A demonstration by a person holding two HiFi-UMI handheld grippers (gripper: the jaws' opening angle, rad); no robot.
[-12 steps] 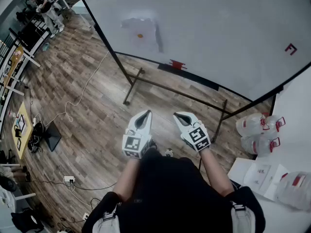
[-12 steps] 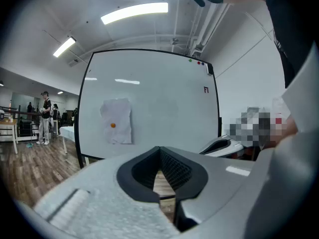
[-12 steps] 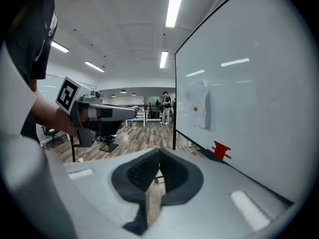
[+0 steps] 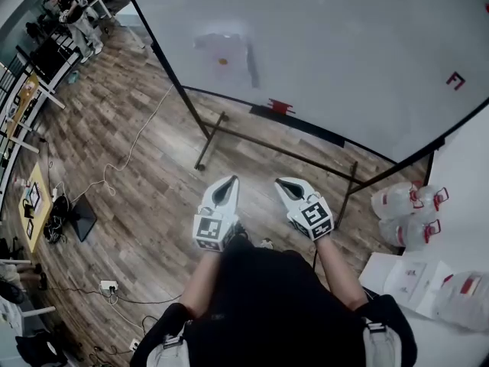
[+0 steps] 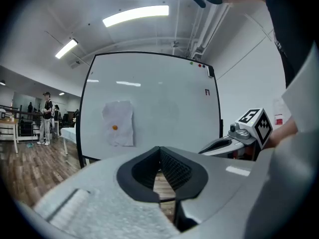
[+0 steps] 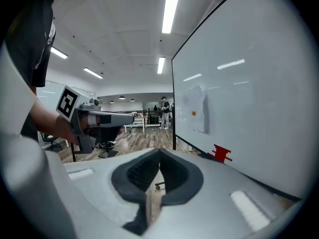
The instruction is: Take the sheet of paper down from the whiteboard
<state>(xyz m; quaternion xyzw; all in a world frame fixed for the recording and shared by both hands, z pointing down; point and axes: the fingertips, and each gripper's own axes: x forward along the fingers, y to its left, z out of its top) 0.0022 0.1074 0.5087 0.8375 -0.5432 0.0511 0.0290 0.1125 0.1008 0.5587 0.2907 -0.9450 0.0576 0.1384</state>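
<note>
1. One white whiteboard (image 4: 344, 52) stands on a black metal frame over the brown wood-plank floor (image 4: 137, 167).
2. One crumpled white sheet of paper (image 4: 221, 50) hangs on the left part of the board's face, with one small orange round dot (image 4: 222, 61) at its middle. It is well apart from both grippers.
3. One small red object (image 4: 280, 106) sits at the board's lower edge, right of the sheet. Its type cannot be determined.
4. Two hand-held grippers are present. The left gripper (image 4: 229, 180) and the right gripper (image 4: 281, 183) are side by side, low in the head view, both aimed toward the board.
5. Left fingers (image 5: 177, 171): tips together, nothing between them.
6. Right fingers (image 6: 142, 173): tips together, nothing between them.
7. Two clear plastic jugs with red caps (image 4: 393, 197) lie just beside the white worktop (image 4: 466, 174) at right.
8. People stand at the far upper left; their number cannot be determined.
9. Against the earlier frame, the sheet remains on the board, both grippers keep nearly the same places with fingers unchanged, and the counts match. The head view has shifted only slightly.
</note>
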